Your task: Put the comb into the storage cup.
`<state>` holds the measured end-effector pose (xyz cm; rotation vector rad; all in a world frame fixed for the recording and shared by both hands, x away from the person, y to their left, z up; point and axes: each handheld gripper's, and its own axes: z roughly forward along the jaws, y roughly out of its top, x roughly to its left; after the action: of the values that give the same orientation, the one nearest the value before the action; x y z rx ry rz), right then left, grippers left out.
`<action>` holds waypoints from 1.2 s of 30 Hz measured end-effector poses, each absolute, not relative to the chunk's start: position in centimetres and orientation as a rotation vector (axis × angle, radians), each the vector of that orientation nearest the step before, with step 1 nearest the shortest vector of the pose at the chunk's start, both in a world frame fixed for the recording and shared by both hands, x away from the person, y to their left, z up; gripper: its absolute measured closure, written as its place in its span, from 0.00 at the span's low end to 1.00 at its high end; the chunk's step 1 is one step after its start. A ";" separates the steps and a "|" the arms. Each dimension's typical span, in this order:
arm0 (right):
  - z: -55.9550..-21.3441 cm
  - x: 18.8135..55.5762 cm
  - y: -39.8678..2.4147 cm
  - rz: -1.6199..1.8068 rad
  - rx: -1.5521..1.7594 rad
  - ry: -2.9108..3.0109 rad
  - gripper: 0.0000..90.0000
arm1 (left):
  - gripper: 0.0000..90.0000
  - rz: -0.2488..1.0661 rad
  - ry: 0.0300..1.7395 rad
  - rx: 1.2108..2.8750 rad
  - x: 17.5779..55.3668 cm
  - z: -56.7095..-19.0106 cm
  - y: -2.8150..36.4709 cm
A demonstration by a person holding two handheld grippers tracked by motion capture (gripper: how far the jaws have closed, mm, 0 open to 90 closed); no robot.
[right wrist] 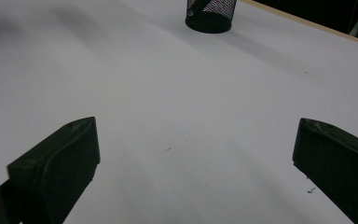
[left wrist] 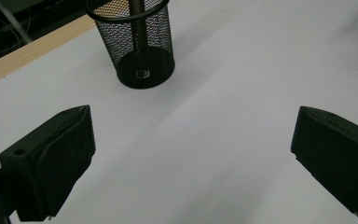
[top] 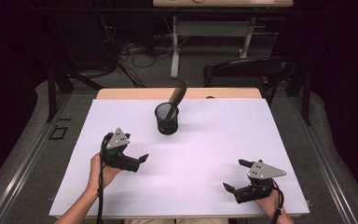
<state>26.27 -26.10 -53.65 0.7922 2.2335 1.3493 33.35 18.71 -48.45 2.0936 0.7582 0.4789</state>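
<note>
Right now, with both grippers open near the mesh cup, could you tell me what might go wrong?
1. The tall dark tool leans out over the rim of the mesh cup; a sideways pull could tip the light cup.
2. The left gripper points toward the cup and could knock it on approach.
3. The right gripper is farther off, so steadying may come late.

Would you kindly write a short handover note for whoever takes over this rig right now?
Left hand-held gripper: open, holding nothing, low over the white sheet, nearest the cup.
Right hand-held gripper: open, holding nothing, at the near right.
Black mesh cup: upright near the far edge, with a dark long-handled tool standing in it, leaning right.
Done: the tool is in the cup.
Left: nothing apparent on the sheet.
</note>
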 end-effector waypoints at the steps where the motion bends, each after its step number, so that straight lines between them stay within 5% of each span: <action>1: -53.6 26.3 -26.1 1.351 0.793 2.232 0.00 | 0.00 0.478 0.761 2.092 33.2 -48.5 18.8; 36: -53.7 26.3 -26.0 1.341 0.799 2.238 0.00 | 0.00 0.484 0.824 2.026 28.2 -51.4 21.4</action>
<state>26.31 -26.02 -53.69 0.7990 2.2382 1.3412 28.23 21.44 -51.39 2.0255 0.8238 0.4845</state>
